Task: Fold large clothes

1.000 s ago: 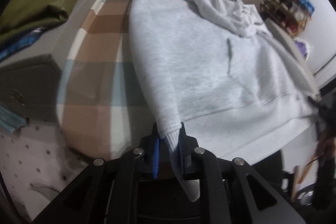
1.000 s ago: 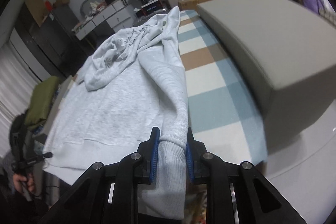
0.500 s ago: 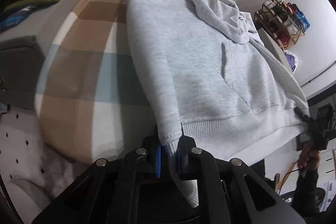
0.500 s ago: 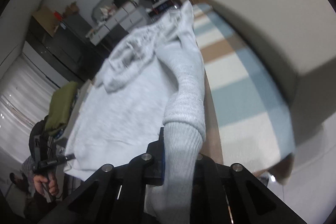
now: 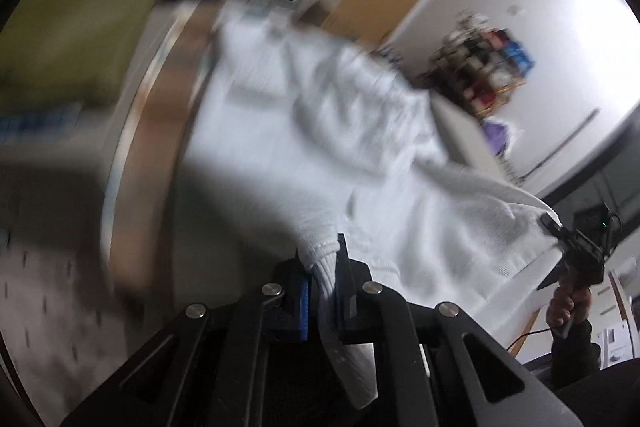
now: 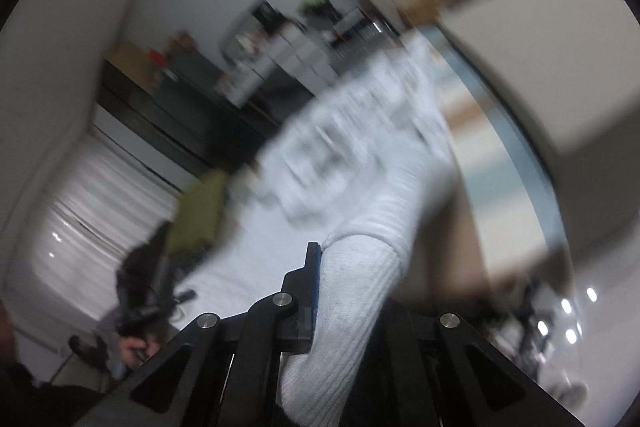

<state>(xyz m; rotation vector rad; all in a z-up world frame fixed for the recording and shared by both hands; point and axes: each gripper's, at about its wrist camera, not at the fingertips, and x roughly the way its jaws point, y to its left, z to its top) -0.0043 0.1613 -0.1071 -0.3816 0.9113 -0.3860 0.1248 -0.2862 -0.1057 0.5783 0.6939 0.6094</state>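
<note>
In the left wrist view, the left gripper (image 5: 322, 267) is clamped tight on a ribbed cuff (image 5: 320, 257) of the pale grey hoodie (image 5: 304, 147). A second ago that cuff lay low at the near edge of the checked bedspread (image 5: 160, 115); now it is raised, and the sleeve pulls up off the cloth while the hoodie's body stays spread across the bedspread. Across the hoodie from this cuff, the right gripper (image 5: 560, 233) grips the other cuff, also lifted. Judged from this, the sleeve fold has begun: both sleeves are ready to be carried inward over the chest.

In the right wrist view, the right gripper (image 6: 344, 267) has its jaws closed narrow on the other cuff (image 6: 360, 267), which drapes thickly over one finger and hides it. A second ago this sleeve lay flat on the bedspread (image 6: 480, 163); it now arches upward. The left gripper (image 6: 184, 295) shows beyond the hoodie's (image 6: 352, 147) hem.

The hoodie is soft, thick fleece, with close-ribbed, stretchy cuffs; the bedspread is flat cloth in tan, blue and cream blocks. Blur hides finer detail.
</note>
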